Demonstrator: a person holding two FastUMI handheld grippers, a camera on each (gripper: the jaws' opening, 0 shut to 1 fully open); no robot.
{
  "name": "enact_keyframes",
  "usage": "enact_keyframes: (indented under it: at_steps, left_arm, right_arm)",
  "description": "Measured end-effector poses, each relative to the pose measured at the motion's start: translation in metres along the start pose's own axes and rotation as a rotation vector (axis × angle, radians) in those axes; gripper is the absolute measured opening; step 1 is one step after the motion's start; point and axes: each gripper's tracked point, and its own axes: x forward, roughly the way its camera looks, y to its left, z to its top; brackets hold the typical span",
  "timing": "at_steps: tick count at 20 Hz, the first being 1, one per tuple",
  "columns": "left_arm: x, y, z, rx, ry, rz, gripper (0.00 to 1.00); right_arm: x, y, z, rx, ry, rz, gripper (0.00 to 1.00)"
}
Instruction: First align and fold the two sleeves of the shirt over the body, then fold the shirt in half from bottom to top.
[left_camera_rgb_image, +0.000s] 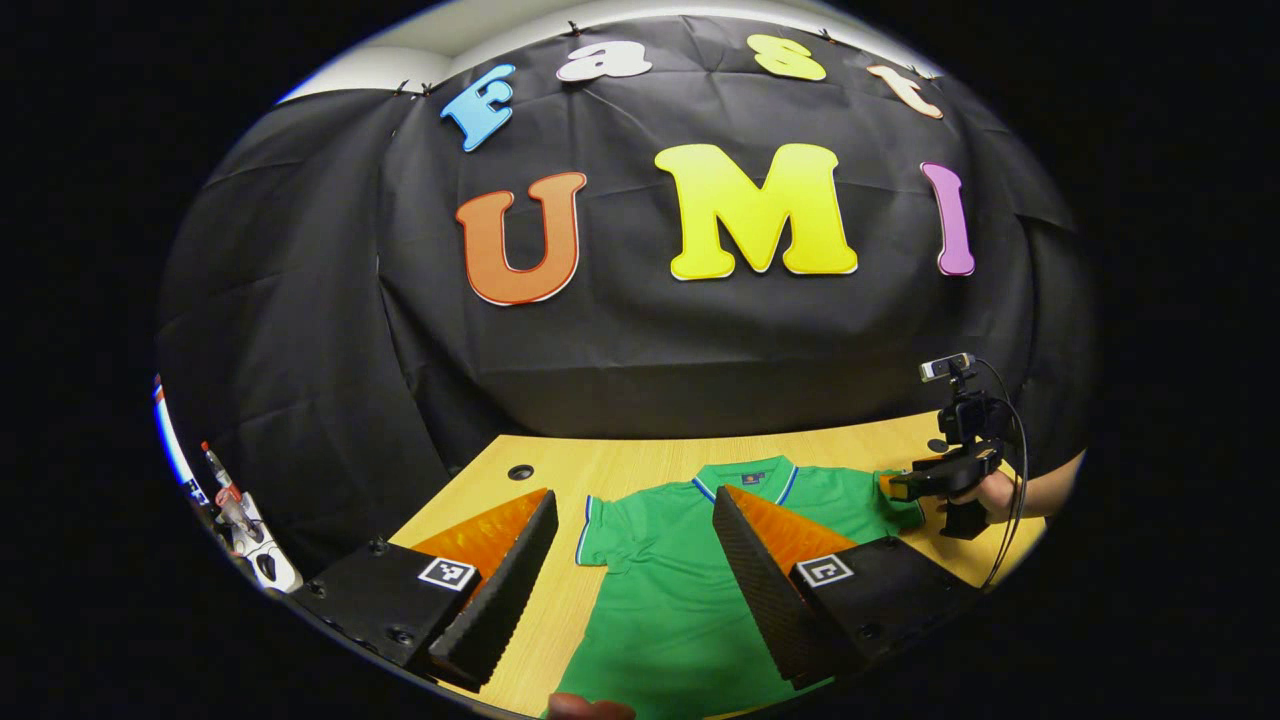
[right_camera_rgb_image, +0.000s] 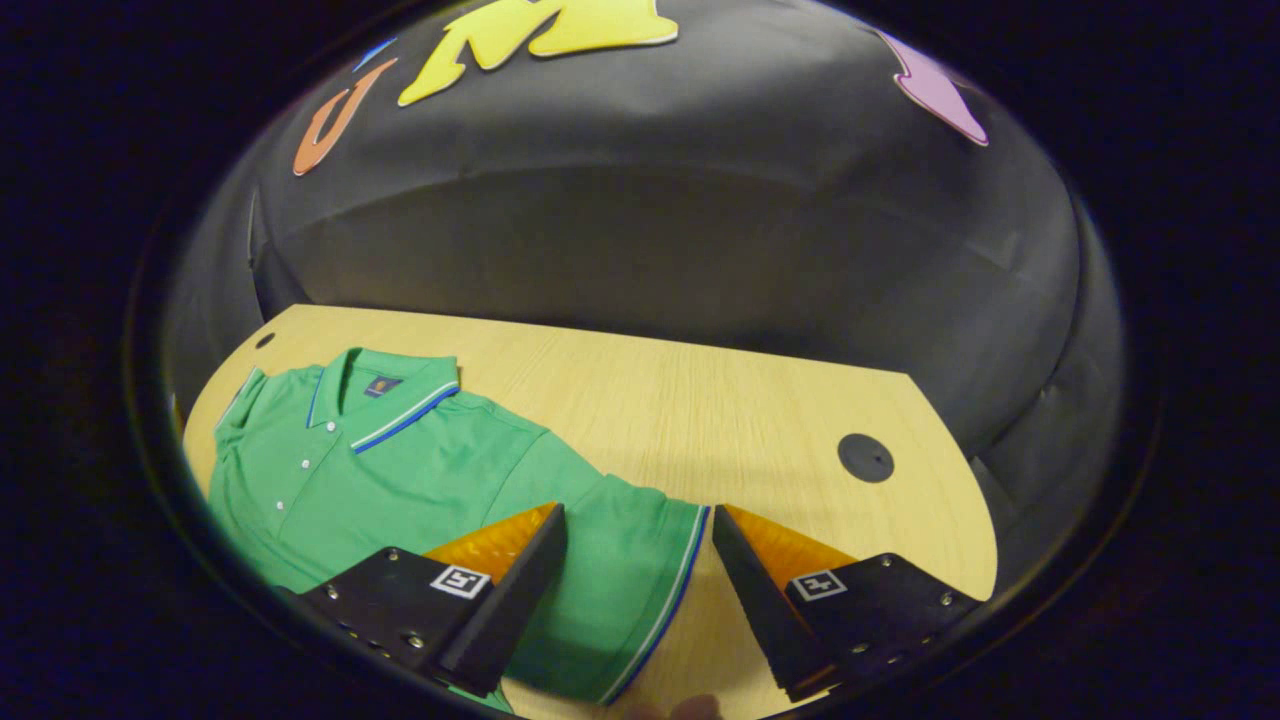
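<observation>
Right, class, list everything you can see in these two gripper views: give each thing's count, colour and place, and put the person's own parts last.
Shirt: one, green polo with blue and white trim, lying flat on the table, sleeves spread out, not yet folded.
Table: one, light wood, under the shirt.
Cable holes: two, dark, near the table's far corners.
Left gripper: one, jaws open, above the shirt's left sleeve and body.
Right gripper: one, jaws open, astride the cuff of the shirt's right sleeve.
Hand: one, holding the right gripper at the table's right side, seen from the left gripper view.
</observation>
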Motion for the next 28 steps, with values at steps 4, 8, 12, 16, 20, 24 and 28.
enact_keyframes:
  at_steps: [4, 8, 12, 16, 20, 24, 28]
  left_arm:
    - [0.002, -0.003, -0.006, -0.007, 0.018, 0.004, 1.00]
    - [0.005, 0.000, -0.008, -0.015, 0.019, 0.007, 1.00]
    - [0.002, 0.000, -0.010, -0.030, 0.031, 0.003, 1.00]
    - [-0.001, 0.013, -0.007, -0.025, 0.014, 0.017, 1.00]
    - [-0.006, 0.024, -0.016, -0.052, 0.027, 0.036, 1.00]
    - [-0.011, 0.033, -0.018, -0.067, 0.026, 0.042, 1.00]
    - [-0.016, 0.047, -0.023, -0.091, 0.024, 0.049, 1.00]
  right_arm:
    - [0.009, 0.001, -0.006, 0.008, 0.006, 0.009, 0.95]
    - [0.007, 0.006, -0.016, 0.057, 0.024, 0.071, 0.96]
    - [0.000, 0.011, -0.015, -0.035, 0.063, 0.046, 0.01]
    - [-0.008, 0.014, -0.009, 0.059, 0.065, 0.061, 0.01]
    - [-0.028, 0.017, 0.010, 0.086, 0.036, 0.056, 0.01]
    - [-0.044, 0.024, 0.024, 0.138, 0.030, 0.056, 0.01]
    - [-0.062, 0.045, 0.050, 0.137, 0.000, 0.064, 0.01]
